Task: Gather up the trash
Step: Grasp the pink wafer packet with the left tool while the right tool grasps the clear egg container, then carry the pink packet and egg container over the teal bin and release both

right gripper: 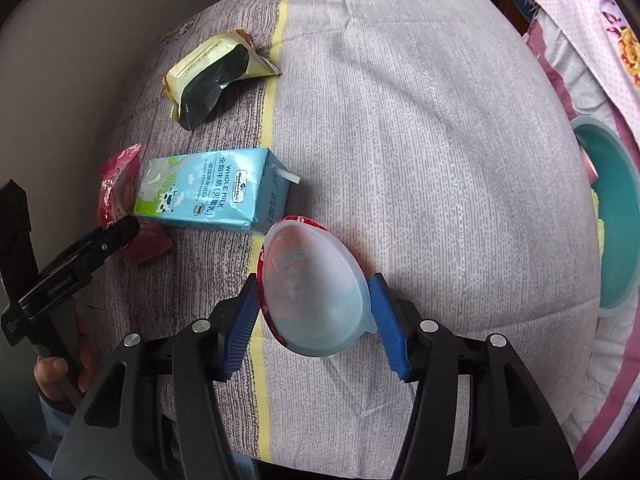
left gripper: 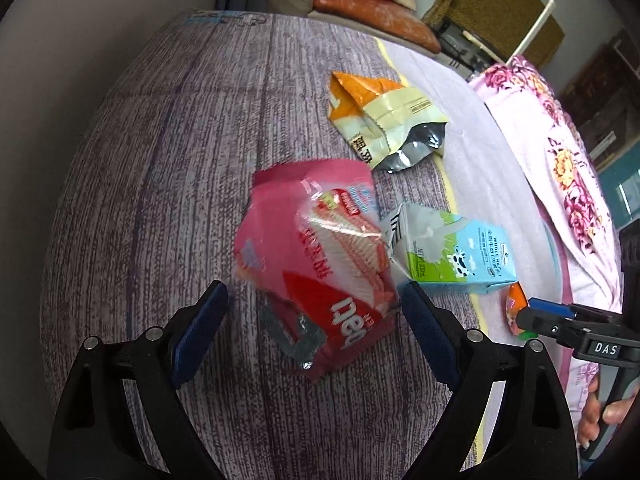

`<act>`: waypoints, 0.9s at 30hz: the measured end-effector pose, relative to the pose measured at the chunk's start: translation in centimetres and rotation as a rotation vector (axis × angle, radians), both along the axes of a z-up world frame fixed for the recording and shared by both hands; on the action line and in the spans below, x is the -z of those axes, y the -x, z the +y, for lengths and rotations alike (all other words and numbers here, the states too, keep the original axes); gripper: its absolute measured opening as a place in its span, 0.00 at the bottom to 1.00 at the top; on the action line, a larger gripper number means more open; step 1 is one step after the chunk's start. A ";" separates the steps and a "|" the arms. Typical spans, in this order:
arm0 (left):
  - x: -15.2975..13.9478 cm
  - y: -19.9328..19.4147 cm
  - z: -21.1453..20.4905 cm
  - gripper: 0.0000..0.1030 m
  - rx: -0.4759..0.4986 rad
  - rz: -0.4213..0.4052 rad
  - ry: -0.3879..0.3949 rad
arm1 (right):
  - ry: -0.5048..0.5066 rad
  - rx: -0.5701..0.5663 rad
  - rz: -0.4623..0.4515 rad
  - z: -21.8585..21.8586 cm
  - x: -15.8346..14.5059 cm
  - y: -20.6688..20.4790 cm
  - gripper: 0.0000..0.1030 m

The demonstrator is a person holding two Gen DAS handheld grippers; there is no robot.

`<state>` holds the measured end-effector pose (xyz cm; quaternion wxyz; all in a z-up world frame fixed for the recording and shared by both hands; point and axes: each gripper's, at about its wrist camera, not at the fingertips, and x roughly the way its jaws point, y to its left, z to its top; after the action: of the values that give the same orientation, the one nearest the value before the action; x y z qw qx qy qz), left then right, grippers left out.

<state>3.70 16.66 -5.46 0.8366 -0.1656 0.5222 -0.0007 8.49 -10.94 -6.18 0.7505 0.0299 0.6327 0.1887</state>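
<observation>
Already the plastic cup is pinched by the right tool — squeezed harder, its thin wall could buckle; the left tool, wide, straddles the red wrapper — unclamped.

A grey-and-purple striped bedspread, a floral quilt — perhaps a teal basin beside it.

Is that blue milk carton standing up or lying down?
Lying down: the milk carton rests on a broad side on the bedspread, its straw pointing sideways.
</observation>
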 end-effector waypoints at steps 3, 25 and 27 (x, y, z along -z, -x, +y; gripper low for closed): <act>0.3 0.0 0.2 0.55 -0.007 -0.001 0.053 | -0.002 0.009 -0.009 0.0 -0.2 0.0 0.51; -6.9 -0.3 -5.1 0.41 0.091 -0.123 -0.003 | -0.092 0.149 -0.105 -6.8 -3.7 -0.2 0.51; -7.1 -0.7 -6.6 0.41 0.127 -0.121 -0.008 | -0.098 0.174 -0.120 -8.0 -4.1 -0.2 0.51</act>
<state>4.42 10.01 1.65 0.8655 -0.1285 0.4801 -0.0619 8.71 -18.90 -2.12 0.7983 0.1099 0.5715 0.1548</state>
